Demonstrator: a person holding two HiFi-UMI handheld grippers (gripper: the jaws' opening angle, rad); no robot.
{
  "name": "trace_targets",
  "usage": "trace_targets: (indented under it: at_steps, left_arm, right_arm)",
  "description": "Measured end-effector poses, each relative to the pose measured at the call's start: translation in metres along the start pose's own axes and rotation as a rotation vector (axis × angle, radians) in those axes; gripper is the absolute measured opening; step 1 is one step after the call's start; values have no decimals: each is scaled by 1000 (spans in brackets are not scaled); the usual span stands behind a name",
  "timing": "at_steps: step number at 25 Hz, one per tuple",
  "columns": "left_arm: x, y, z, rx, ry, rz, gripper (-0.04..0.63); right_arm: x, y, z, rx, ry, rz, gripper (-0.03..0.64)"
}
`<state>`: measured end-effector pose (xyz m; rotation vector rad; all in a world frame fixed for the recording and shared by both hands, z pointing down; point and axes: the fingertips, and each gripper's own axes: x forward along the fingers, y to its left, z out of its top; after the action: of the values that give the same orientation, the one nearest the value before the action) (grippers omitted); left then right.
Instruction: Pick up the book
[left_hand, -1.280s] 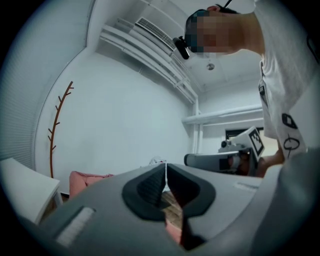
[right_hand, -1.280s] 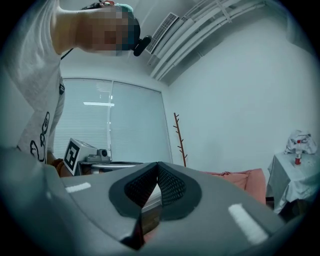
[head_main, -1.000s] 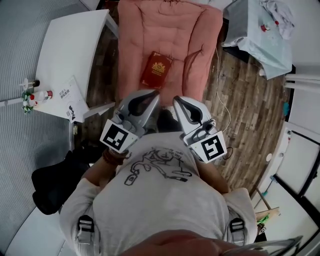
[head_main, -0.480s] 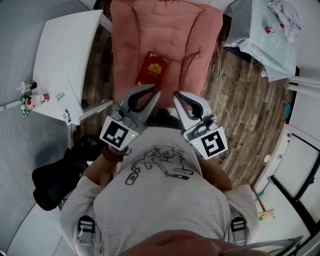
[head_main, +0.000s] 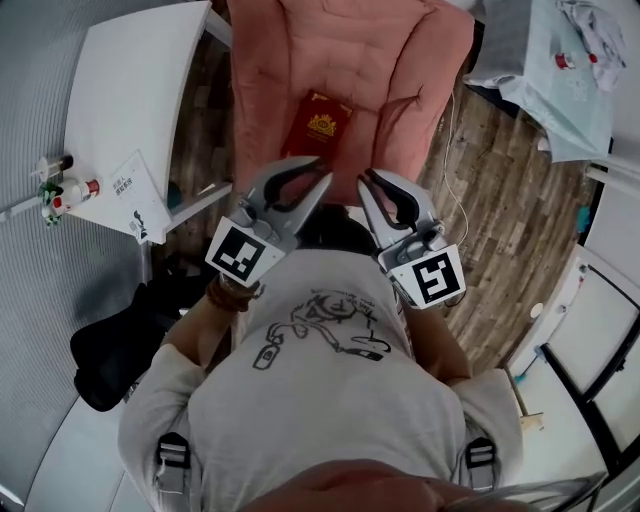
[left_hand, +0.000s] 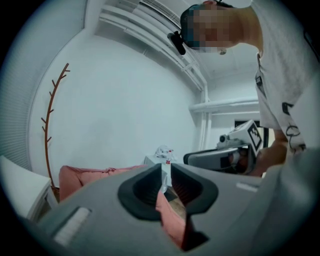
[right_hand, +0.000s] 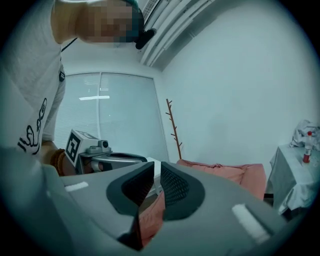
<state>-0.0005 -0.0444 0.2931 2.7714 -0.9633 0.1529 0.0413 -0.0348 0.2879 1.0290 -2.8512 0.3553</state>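
Observation:
A dark red book (head_main: 318, 127) with a gold emblem lies flat on the seat of a pink cushioned armchair (head_main: 400, 70). In the head view both grippers are held side by side in front of the person's chest, pointing at the chair's front edge. The left gripper (head_main: 322, 172) has its tips just short of the book's near edge. The right gripper (head_main: 366, 182) is a little to the book's right. The jaws of both the left gripper (left_hand: 166, 171) and the right gripper (right_hand: 157, 174) are opening, with a narrow gap and nothing between them. The book is hidden in both gripper views.
A white table (head_main: 140, 90) stands left of the chair with small bottles (head_main: 62, 188) and a leaflet (head_main: 135, 195). A cloth-covered table (head_main: 560, 80) is at the upper right. A black bag (head_main: 120, 340) lies on the floor at the left, and a cable (head_main: 450, 190) runs across the wood floor.
Both grippers have moved forward and lower toward the chair seat. Their jaws, closed a second ago, now show a slight gap.

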Motion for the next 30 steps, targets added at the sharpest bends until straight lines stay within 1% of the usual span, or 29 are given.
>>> trace_targets:
  at_steps: [4, 7, 10, 14, 16, 19, 24, 28, 30]
  left_arm:
    - [7, 25, -33, 4, 46, -9, 74]
    - [10, 40, -62, -14, 87, -17, 83]
    - [22, 58, -91, -22, 104, -20, 94]
    - [33, 79, -141, -36, 157, -30, 98]
    - [41, 91, -169, -33, 180, -36, 114]
    - [49, 104, -210, -55, 208, -36, 135]
    - [57, 121, -278, -64, 283, -56, 154]
    - [66, 140, -335, -90, 338, -42, 178]
    - [69, 153, -364, -106, 366, -30, 195]
  right_arm:
    - [22, -15, -29, 18, 25, -13, 52]
    - [35, -23, -61, 54, 59, -25, 57]
    - [53, -41, -92, 60, 81, -36, 67]
    - [76, -61, -137, 65, 119, -50, 84]
    - [87, -73, -163, 61, 142, -60, 94]
    - [99, -83, -208, 69, 211, -65, 94]
    - [114, -92, -279, 136, 289, -72, 117]
    - [128, -104, -337, 195, 326, -82, 124]
    - [134, -109, -368, 225, 348, -88, 140]
